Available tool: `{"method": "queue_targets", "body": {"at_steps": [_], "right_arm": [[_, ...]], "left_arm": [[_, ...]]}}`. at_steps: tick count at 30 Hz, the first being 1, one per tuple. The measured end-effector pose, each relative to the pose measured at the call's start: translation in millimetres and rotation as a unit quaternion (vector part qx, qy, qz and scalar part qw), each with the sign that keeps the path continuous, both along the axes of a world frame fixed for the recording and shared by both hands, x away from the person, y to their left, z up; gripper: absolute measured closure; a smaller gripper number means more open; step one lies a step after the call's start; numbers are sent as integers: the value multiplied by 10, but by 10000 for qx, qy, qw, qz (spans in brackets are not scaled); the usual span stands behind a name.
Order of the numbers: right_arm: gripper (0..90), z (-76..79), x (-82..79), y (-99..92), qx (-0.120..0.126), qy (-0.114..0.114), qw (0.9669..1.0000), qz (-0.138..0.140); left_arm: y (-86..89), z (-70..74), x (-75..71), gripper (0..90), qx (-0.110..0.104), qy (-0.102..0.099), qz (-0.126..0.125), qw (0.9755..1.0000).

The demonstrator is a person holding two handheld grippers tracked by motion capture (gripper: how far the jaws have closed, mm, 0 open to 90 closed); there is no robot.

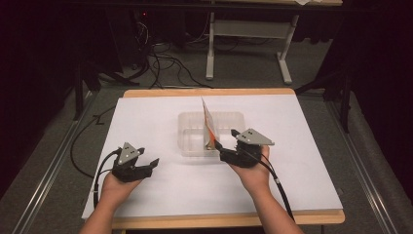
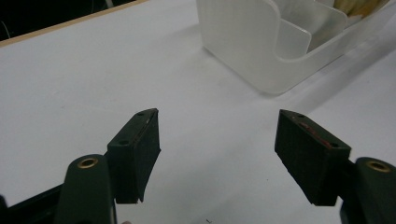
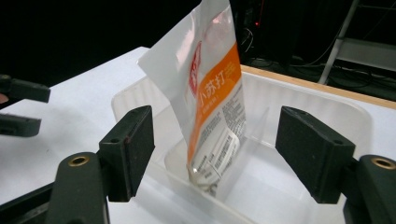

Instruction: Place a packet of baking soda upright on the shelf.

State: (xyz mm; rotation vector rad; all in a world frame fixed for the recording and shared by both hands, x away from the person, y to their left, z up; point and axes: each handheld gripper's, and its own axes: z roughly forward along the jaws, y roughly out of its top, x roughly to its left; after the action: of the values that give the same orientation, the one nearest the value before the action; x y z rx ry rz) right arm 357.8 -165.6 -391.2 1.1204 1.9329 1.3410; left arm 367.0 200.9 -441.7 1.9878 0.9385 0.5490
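A dark room surrounds the work area; cables trail over the grey floor and a pale table frame (image 1: 248, 46) stands at the far side; the near table (image 1: 146, 92) has a wooden edge and is covered by a smooth white sheet (image 1: 146, 122). A clear plastic tray (image 1: 192, 146) with rounded corners and thin inner dividers sits near the middle of the sheet; its walls are translucent and slightly ribbed. A snack packet (image 3: 212, 102) stands on end in the tray's right compartment, tilted and propped against a wall; the packet is a glossy, flat pouch, white with an orange band and printed text, its lower part clear. The right gripper (image 1: 229, 144) sits at the tray's near right corner with its jaws spread wide on either side of the packet; the pads do not touch it, so the packet appears to have been set down and left to lean on its own. The left gripper (image 1: 146, 165) rests low over the sheet, to the left of the tray and apart from it; its jaws are also spread and hold nothing, apparently on standby. The pads (image 2: 140, 149) are matte black blocks with a rubbery face.
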Motion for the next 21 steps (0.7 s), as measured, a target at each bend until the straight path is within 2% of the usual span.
{"method": "queue_targets", "body": {"at_steps": [3,6,11,14,17,21], "right_arm": [[287,26,-154,-175,62,3,10000,13],[289,35,-225,-275,81,9,10000,-3],[305,46,-366,-590,0,-59,9998,-215],[324,14,-433,-899,-205,-39,9984,-528],[332,-41,-491,-1210,-227,32,9958,-884],[338,-229,-616,-1639,-251,108,9895,-1420]], "left_arm": [[7,-8,-1,314,0,15,23,10000],[15,-7,1,315,-8,24,44,10000],[20,-22,0,315,29,70,68,9999],[19,-25,1,315,13,75,84,9999],[13,-41,1,315,43,98,85,9999],[2,-57,7,315,51,149,72,9999]]}}
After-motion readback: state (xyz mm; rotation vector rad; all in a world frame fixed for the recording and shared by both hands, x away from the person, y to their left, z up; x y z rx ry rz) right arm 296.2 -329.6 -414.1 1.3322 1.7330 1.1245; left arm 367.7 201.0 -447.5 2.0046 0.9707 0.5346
